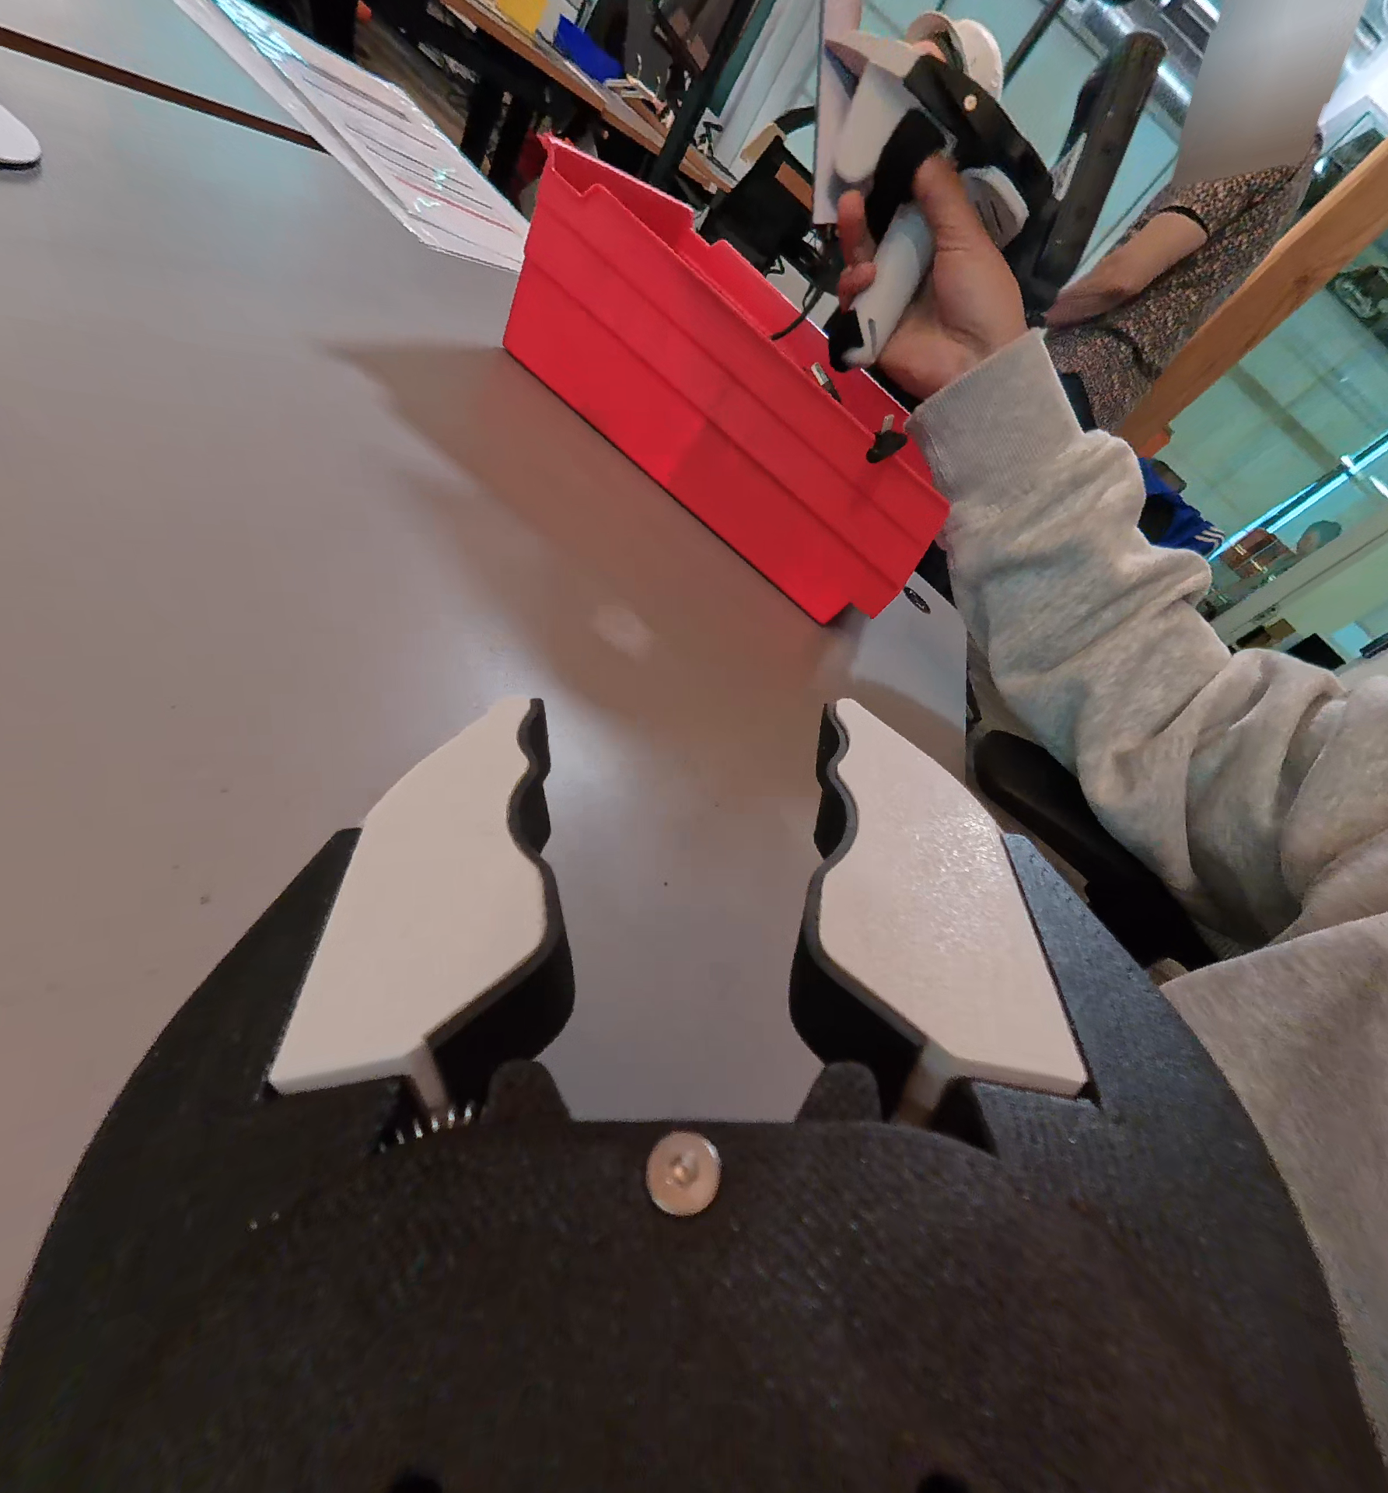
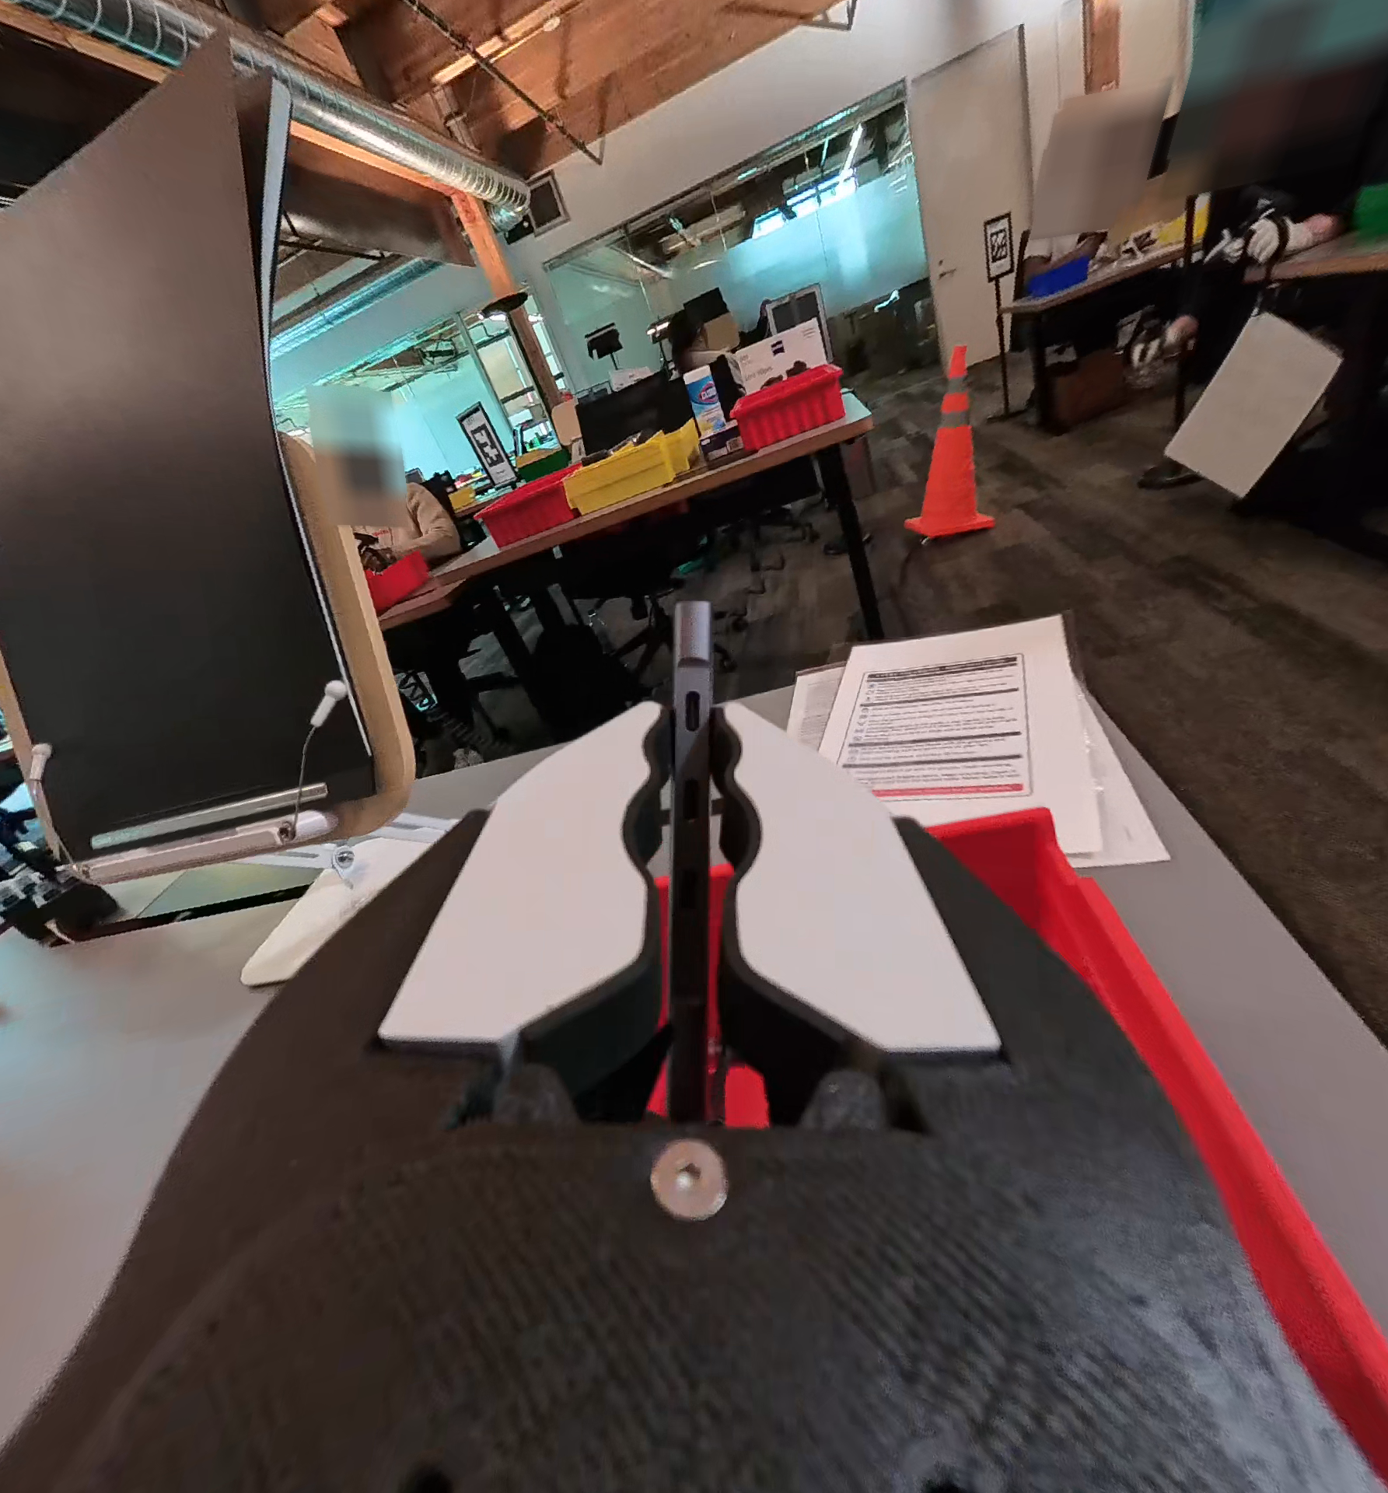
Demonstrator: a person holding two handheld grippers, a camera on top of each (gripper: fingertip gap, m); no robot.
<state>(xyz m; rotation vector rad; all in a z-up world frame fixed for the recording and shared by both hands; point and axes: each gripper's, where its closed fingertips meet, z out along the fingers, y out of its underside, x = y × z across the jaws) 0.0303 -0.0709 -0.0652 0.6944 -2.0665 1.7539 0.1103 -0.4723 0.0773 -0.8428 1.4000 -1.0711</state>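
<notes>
My left gripper (image 1: 682, 719) is open and empty, low over the grey table (image 1: 230, 565), with the red bin (image 1: 674, 388) ahead of it. My right gripper (image 2: 692, 715) is shut on a thin grey slab-like device with ports (image 2: 690, 646), held on edge above the red bin (image 2: 1078, 929). In the left wrist view a hand (image 1: 949, 275) in a grey sleeve holds that gripper above the bin's far right end. Two small black cable plugs (image 1: 888, 440) hang near the bin's rim.
A dark screen (image 2: 133, 485) leans on a pale stand at the left of the table, with thin white cables clipped to it. Its white foot (image 2: 311, 929) lies beside the bin. Printed sheets (image 2: 957, 727) lie past the bin. Other tables with bins and an orange cone (image 2: 949, 452) stand beyond. The grippers' ends are close to 45 cm from one another.
</notes>
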